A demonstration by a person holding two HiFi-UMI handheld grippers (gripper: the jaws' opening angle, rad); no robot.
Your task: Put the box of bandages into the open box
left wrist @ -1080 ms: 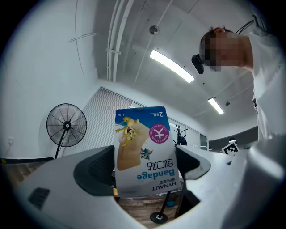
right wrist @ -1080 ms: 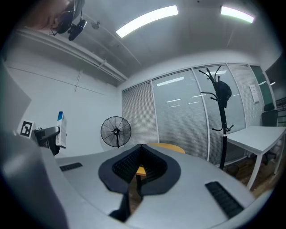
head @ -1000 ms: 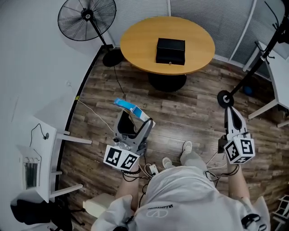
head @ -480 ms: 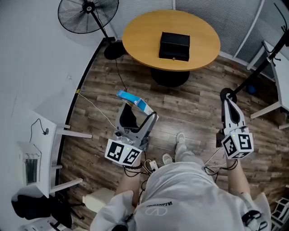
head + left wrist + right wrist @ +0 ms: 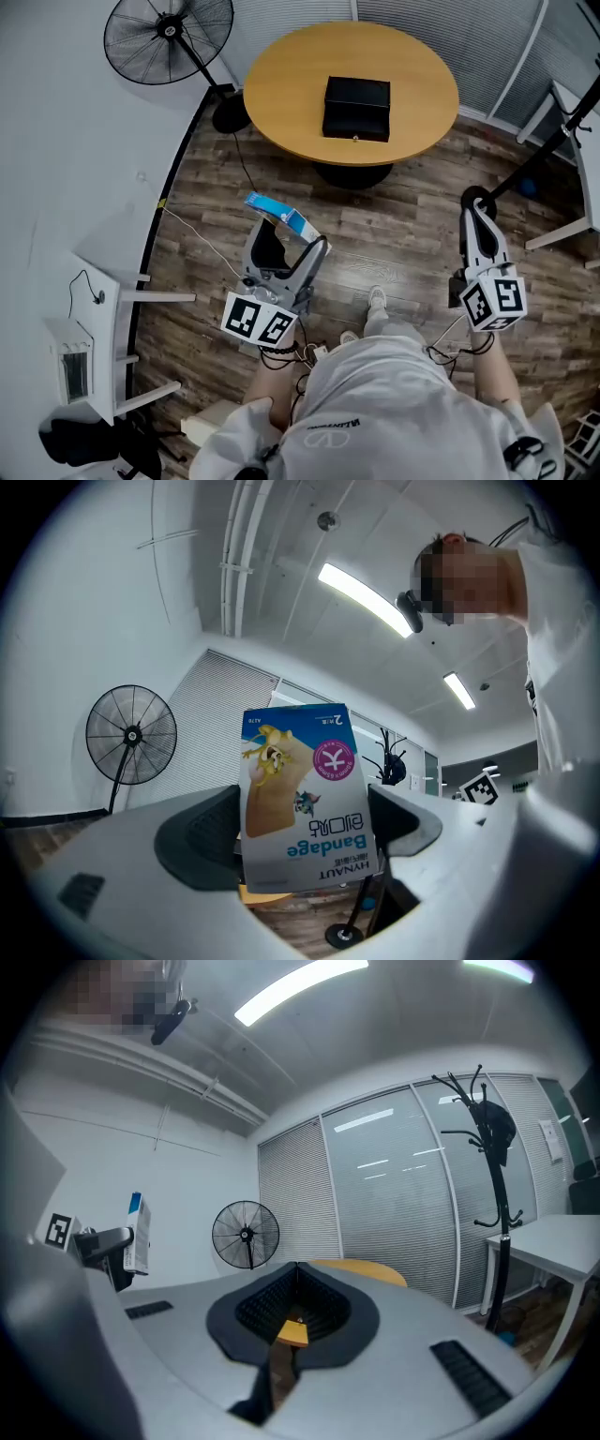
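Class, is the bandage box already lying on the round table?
No, the left claw holds the bandage box over the floor, short of the round table.

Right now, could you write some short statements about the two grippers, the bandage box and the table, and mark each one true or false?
1. The left gripper holds the box of bandages. True.
2. The right gripper is wide open. False: its jaws are together, with nothing between them.
3. The black box stands on the round table. True.
4. The box of bandages lies on the table. False: it is in the left gripper, over the floor.
5. A fan stands near the table. True.
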